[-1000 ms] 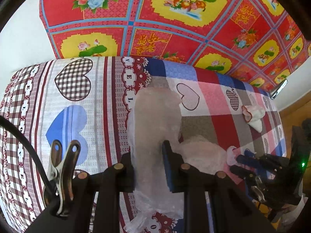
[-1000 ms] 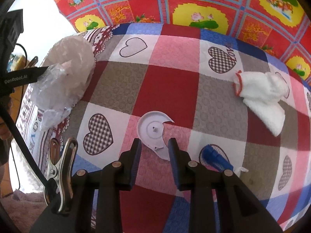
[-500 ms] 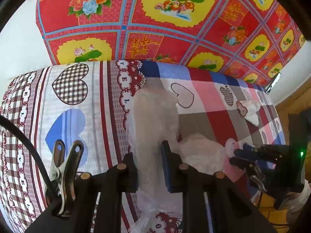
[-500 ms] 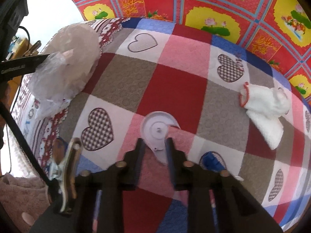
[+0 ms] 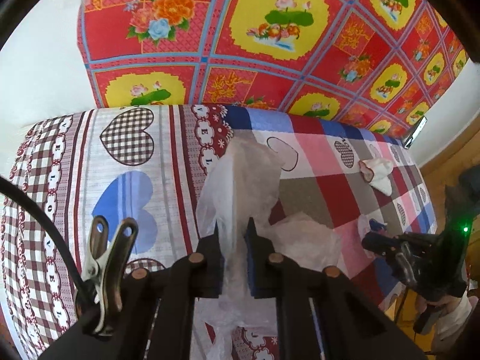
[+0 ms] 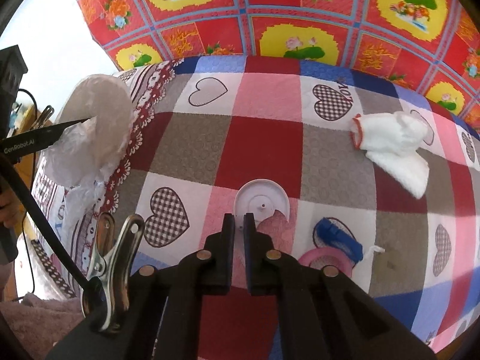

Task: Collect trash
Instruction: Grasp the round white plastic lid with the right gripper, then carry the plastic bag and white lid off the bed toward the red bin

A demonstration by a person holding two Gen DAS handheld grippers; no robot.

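Plastic in both grips now.
Left gripper (image 5: 233, 234) has just closed its fingers on the clear bag (image 5: 240, 177); right gripper (image 6: 239, 225) on the white disc (image 6: 261, 202), flat on the bed (image 6: 264, 138). I lift next.

White lettering "GenRobot.AI" stands on the black finger of the left gripper (image 6: 39, 141), seen at the left edge of the right wrist view. On the patchwork bedcover (image 5: 168, 156), the white flower border carries single letters, "V", "E", "L", "O", and a checked heart (image 6: 332, 102) has "LOV" upside down beside it.
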